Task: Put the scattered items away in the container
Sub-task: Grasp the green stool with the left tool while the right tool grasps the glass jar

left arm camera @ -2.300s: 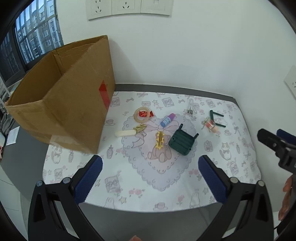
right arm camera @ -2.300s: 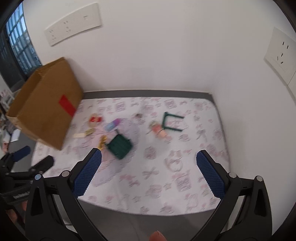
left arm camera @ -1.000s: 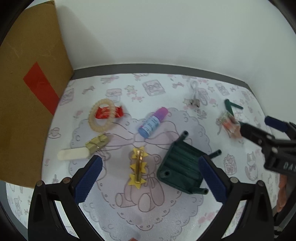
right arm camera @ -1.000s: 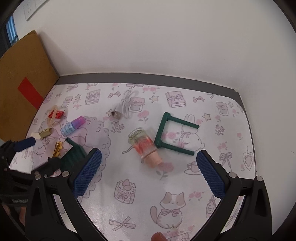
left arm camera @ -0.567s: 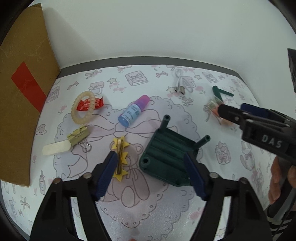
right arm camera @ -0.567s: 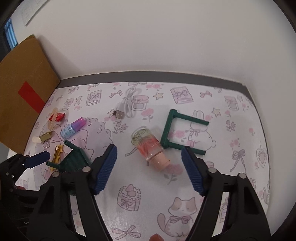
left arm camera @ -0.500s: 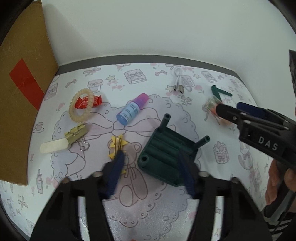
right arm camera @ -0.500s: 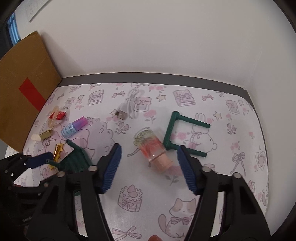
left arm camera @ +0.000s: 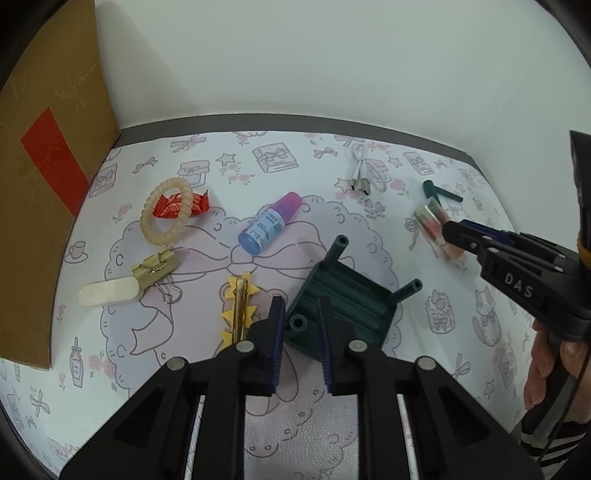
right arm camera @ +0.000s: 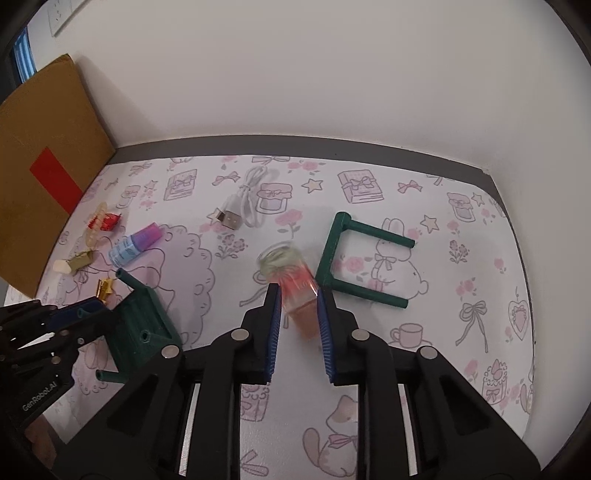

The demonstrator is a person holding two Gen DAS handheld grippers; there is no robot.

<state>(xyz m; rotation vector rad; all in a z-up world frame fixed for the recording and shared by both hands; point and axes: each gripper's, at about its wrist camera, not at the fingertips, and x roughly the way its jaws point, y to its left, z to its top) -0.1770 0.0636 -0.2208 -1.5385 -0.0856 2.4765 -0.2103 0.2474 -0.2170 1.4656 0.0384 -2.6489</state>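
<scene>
"DAS" in white on right gripper body; "GenRobot.AI" on left gripper body; blue bottle label print unreadable.

Plain white walls meeting in a corner, wall socket plate, window sliver, grey tabletop edge

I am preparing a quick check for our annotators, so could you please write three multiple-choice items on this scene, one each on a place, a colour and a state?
1. Where is the cardboard box?
A. at the mat's left edge
B. at its right edge
C. in the middle

2. What colour is the bottle's cap?
A. yellow
B. purple
C. black

3. How does the small jar lie?
A. upright
B. on its side between the right gripper fingers
C. inside the box

Answers:
1 A: the box stands left of all the items.
2 B: purple cap on a blue bottle.
3 B: the jar lies flat with a finger on each side.
</scene>
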